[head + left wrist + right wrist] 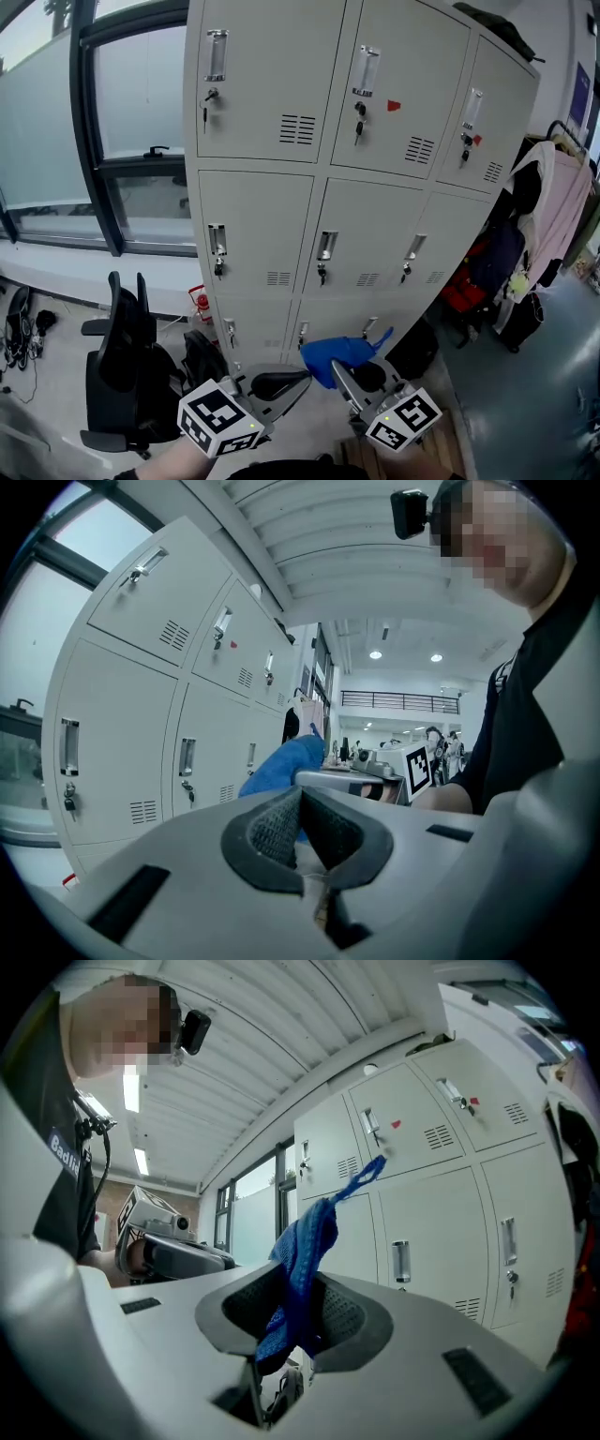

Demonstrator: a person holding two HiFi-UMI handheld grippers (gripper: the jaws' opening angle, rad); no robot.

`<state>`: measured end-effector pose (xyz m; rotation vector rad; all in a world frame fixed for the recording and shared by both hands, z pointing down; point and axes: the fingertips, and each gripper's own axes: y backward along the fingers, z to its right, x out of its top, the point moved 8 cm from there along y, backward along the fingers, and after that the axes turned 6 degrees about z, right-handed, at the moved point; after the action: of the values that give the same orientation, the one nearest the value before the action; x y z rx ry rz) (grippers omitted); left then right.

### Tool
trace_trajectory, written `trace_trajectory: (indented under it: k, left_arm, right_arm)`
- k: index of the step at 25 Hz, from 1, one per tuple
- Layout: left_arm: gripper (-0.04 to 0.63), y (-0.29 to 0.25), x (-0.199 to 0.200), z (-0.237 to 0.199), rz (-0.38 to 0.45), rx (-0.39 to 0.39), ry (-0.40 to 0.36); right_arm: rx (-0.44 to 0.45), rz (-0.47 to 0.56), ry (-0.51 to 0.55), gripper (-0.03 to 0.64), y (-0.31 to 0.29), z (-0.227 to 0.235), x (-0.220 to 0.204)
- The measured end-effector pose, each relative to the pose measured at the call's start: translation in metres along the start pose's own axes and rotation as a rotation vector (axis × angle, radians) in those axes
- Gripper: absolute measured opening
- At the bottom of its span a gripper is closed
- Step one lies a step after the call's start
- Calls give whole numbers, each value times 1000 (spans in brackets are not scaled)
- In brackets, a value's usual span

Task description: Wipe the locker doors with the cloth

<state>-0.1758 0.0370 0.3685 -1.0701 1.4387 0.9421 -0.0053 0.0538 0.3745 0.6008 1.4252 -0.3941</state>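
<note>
The cloth [300,1260] is pinched between the closed jaws of the right tongs [295,1312]. It is a blue, loosely knitted piece. Most of it stands bunched beyond the jaw tips, a thin corner trails off its far end, and a short tail hangs back on the near side. It looks light, soft and limp, so it will likely fold and drag rather than press flat. A grip nearer the middle of the bunch, leaving a broad pad ahead of the tips, would probably wipe better than the present hold near one end. It does not look slippery or fragile. The left tongs [300,822] are pressed together with nothing between them and sit just beside the right pair, with the cloth off to their right. The locker doors [262,216] stand ahead of both tongs, and the cloth is apart from them. There is one cloth and two tongs. Nine doors show, in three rows of three, and the tongs partly hide the bottom row.
</note>
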Motion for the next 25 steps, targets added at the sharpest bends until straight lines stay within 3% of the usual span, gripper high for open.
trace_trajectory:
  k: [25]
  left_arm:
    - [6, 0, 1, 8, -11, -12, -5]
  right_arm:
    - [-14, -11, -51, 92, 6, -8, -12]
